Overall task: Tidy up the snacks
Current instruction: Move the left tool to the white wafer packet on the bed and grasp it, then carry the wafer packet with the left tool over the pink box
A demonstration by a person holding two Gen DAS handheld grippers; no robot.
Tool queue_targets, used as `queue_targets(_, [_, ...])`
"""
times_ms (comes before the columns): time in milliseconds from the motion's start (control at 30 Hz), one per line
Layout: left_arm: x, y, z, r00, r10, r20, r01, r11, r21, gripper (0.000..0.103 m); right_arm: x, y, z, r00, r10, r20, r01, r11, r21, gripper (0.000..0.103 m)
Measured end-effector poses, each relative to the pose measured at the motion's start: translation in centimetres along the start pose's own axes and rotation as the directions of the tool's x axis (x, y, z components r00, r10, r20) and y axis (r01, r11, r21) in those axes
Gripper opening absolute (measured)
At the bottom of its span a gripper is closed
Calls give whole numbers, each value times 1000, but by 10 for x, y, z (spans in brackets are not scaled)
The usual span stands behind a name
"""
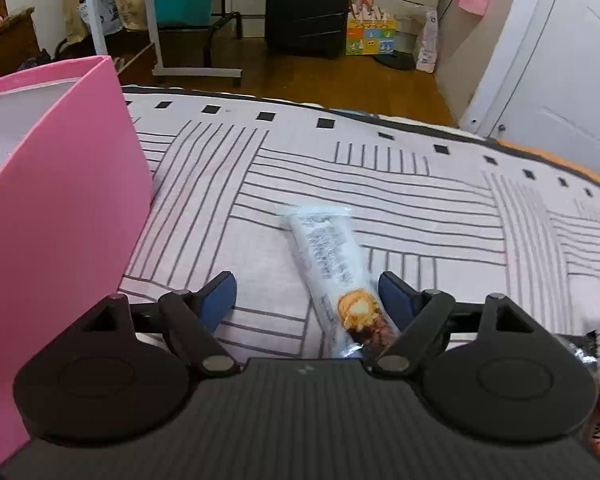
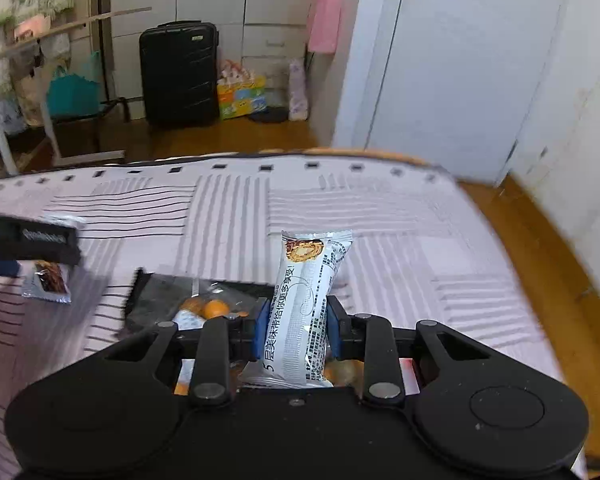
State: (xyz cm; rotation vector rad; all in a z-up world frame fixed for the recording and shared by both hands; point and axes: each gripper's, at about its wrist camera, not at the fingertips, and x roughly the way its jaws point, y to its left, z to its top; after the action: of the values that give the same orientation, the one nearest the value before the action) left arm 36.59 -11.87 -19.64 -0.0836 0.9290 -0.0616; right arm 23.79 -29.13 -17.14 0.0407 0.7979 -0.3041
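A white snack bar [image 1: 328, 264] lies on the striped bed cover [image 1: 420, 208]. My left gripper [image 1: 308, 300] is open and straddles the bar's near end; the bar lies close to the right blue pad [image 1: 394, 300], away from the left one. A tall pink bin [image 1: 64, 232] stands just to its left. In the right wrist view, my right gripper [image 2: 298, 332] is shut on a second white snack bar [image 2: 312, 292], which sticks up between the blue pads. A dark packet of orange snacks [image 2: 204, 300] lies under and to the left of it.
The left gripper [image 2: 28, 240] shows at the left edge of the right wrist view, over a bar's end [image 2: 48, 284]. The bed's far edge [image 2: 300, 156] drops to a wooden floor. Beyond are a black suitcase [image 2: 178, 72], a rack and a white door [image 2: 460, 60].
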Motion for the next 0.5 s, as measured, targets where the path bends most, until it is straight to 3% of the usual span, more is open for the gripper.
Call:
queue_targets(200, [-1, 2, -4, 999, 39, 4, -39, 999, 12, 72, 1, 4, -2, 999, 33, -22, -34, 999, -23, 34])
queue_targets(367, [-6, 3, -5, 999, 44, 23, -44, 999, 18, 38, 1, 7, -2, 999, 22, -24, -24, 998, -61, 34])
queue_targets(500, [-8, 1, -6, 999, 44, 30, -45, 998, 38, 31, 0, 12, -2, 1000, 13, -21, -15, 995, -95, 33])
